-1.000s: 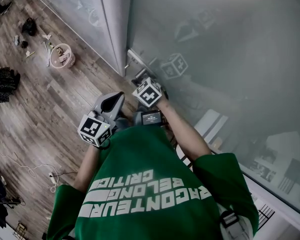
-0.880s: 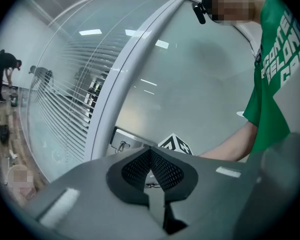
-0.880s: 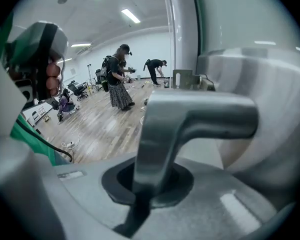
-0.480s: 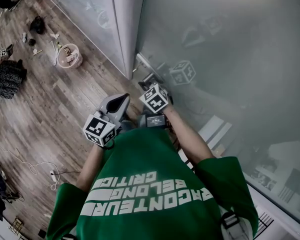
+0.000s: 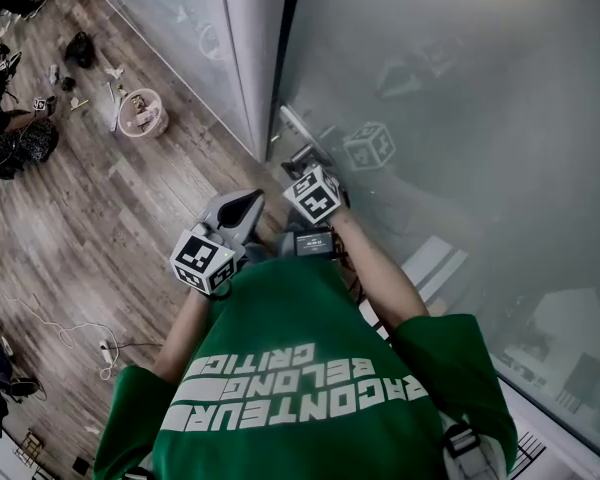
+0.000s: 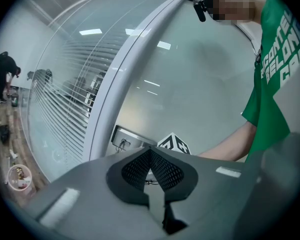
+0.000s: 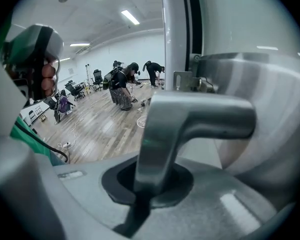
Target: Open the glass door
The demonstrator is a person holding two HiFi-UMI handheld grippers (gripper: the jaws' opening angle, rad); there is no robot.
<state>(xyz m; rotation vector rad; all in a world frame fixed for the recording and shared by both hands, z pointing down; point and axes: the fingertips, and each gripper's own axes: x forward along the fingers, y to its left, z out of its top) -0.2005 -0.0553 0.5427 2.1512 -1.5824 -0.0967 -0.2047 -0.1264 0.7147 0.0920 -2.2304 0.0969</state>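
With the right claw [image 7: 150, 184] clamped on the door handle [image 7: 190, 119] at the left edge of the glass door [image 5: 460, 118] and the left claw [image 6: 150, 169] shut empty, a dark gap [image 5: 297, 38] has been opened beside the frame post [image 5: 248, 48] within the last second: latch judged released, swing begun.

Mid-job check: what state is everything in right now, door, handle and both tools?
Door: a dark slit runs between its edge and the frame; possibly just cracked open.
Handle: clamped in the right tool.
Right tool: shut on the handle.
Left tool: shut, empty, clear of the door.
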